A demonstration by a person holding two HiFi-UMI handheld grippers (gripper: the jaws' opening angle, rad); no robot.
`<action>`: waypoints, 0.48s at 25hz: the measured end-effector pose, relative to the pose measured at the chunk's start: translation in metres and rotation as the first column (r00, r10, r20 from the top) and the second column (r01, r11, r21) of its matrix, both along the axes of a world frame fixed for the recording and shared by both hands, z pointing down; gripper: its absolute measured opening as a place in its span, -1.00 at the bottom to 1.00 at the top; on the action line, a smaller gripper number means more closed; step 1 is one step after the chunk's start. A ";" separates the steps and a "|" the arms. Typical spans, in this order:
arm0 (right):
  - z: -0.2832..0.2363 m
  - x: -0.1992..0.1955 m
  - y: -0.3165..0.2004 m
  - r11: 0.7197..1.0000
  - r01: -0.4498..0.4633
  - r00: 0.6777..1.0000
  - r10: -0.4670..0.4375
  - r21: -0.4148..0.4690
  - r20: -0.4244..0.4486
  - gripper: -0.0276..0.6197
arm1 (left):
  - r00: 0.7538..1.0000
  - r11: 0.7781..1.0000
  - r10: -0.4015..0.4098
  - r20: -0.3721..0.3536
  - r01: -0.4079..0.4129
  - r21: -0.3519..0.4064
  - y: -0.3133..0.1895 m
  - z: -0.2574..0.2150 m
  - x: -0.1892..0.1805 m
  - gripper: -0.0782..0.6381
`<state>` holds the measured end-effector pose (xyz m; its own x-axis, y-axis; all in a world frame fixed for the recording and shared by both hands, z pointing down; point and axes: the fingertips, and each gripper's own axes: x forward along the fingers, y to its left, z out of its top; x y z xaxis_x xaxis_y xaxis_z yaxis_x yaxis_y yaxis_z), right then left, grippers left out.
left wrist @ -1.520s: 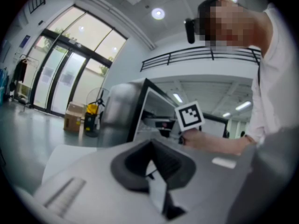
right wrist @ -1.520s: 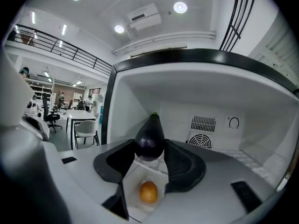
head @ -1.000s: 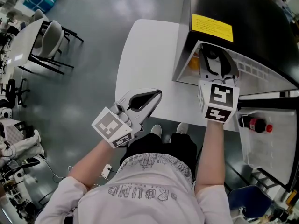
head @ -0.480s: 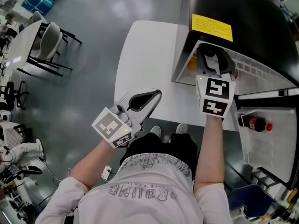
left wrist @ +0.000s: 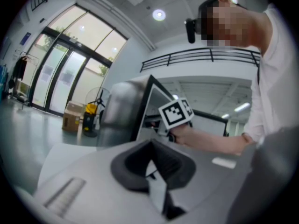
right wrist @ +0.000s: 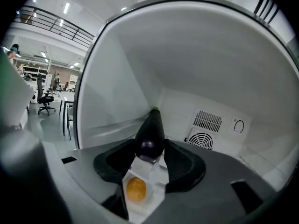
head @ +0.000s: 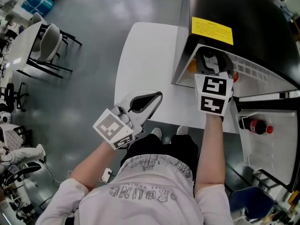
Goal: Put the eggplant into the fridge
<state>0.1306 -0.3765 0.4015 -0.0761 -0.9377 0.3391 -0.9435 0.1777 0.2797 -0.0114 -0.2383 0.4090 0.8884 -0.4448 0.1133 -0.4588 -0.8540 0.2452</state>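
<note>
Two grippers are shown at a white table (head: 145,55). At the left, the left gripper (head: 151,98) is positioned over the table's near edge, its jaws brought together with nothing between them. Further right, the right gripper (head: 213,60) is inserted into the open fridge (head: 248,18), its jaws clamped on the dark purple eggplant (right wrist: 150,133). The eggplant is held inside the white compartment, green stem end toward the rear wall. A round orange item (right wrist: 136,189) is seen below the jaws. A red-capped bottle (head: 255,124) is stored in the door rack.

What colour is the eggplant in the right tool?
Dark purple eggplant, green tip; clearest in the right gripper view.
</note>
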 end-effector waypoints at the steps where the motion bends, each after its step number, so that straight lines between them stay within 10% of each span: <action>1: 0.001 0.000 0.000 1.000 -0.001 1.000 0.001 -0.003 -0.001 -0.31 | 1.000 1.000 0.002 -0.001 -0.002 0.000 0.000 0.000 0.000 -0.76; 12: 0.007 -0.002 -0.005 0.998 0.007 0.999 -0.009 -0.055 -0.031 -0.29 | 1.000 1.000 0.000 -0.012 0.001 0.006 -0.003 -0.005 0.002 -0.76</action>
<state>0.1283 -0.3811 0.4080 -0.0722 -0.9169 0.3924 -0.9330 0.2012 0.2984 -0.0090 -0.2416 0.4045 0.8895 -0.4459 0.1002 -0.4564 -0.8553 0.2452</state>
